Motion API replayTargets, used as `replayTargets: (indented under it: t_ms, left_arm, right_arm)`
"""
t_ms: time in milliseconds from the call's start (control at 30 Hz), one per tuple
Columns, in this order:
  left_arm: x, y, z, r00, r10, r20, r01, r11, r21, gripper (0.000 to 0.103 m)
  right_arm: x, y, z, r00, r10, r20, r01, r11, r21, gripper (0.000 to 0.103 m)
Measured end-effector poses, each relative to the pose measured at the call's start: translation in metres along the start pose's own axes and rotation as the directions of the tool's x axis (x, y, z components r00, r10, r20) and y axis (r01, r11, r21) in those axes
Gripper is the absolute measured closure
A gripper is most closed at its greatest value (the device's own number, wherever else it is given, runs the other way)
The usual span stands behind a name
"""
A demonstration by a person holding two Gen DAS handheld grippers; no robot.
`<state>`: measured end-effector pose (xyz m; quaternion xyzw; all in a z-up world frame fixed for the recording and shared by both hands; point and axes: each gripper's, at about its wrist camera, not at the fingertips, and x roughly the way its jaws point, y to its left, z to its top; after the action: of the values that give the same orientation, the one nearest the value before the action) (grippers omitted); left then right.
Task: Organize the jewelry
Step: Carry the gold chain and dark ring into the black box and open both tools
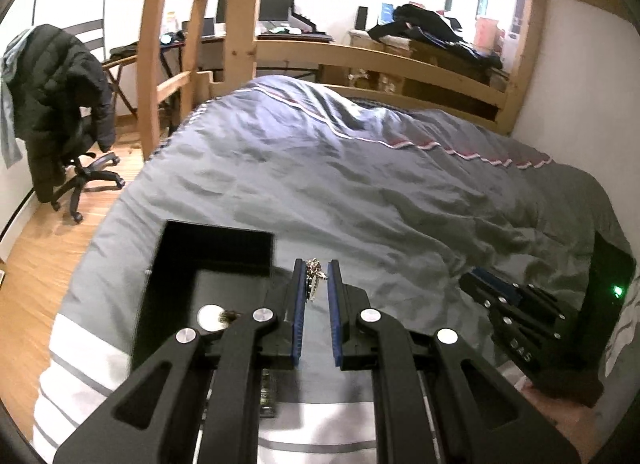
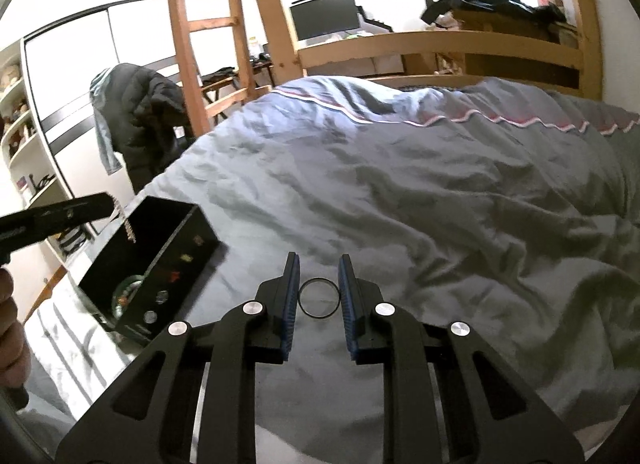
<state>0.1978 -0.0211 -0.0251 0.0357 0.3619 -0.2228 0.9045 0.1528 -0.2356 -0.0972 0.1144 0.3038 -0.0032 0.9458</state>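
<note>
Premises: a home bedroom. A wooden bunk frame (image 1: 396,60) with ladder (image 2: 208,24) stands over a grey duvet (image 1: 340,168); upper left, jacket-draped office chair (image 1: 60,104); desk monitors (image 1: 276,0) behind.

Open duvet (image 2: 400,192) rt of box (image 2: 168,248)

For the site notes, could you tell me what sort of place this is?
Most likely a bedroom: a bed with a grey duvet in a wooden bunk frame, a desk with monitors, and a jacket-draped chair.

Black jewelry box (image 2: 160,264) rests on grey-quilted bed (image 2: 400,192)
</note>
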Motion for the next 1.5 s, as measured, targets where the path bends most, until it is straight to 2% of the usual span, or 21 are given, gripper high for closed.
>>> replayTargets:
  t_ms: [300, 733, 1100, 1500]
  left_arm:
    - [-0.006, 0.046, 0.004, 0.998, 0.056, -0.005, -0.056, 0.997, -0.052, 0.092]
    - [-0.009, 0.101, -0.003, 0.996, 0.082, -0.025, -0.085, 0.983, -0.161, 0.092]
    - [0.012, 0.113, -0.014, 0.995, 0.029, -0.095, -0.047, 0.98, -0.192, 0.092]
    - [0.021, 0.115, -0.016, 0.991, 0.013, -0.129, -0.042, 0.974, -0.221, 0.093]
  right_arm:
    - [0.01, 0.058, 0.006, 0.998, 0.066, -0.026, -0.068, 0.994, -0.089, 0.083]
    - [0.03, 0.125, 0.017, 0.99, 0.136, -0.043, -0.141, 0.976, -0.166, 0.083]
    - [0.056, 0.169, 0.007, 0.977, 0.193, -0.097, -0.208, 0.958, -0.195, 0.083]
    - [0.063, 0.181, -0.001, 0.962, 0.241, -0.13, -0.263, 0.946, -0.188, 0.083]
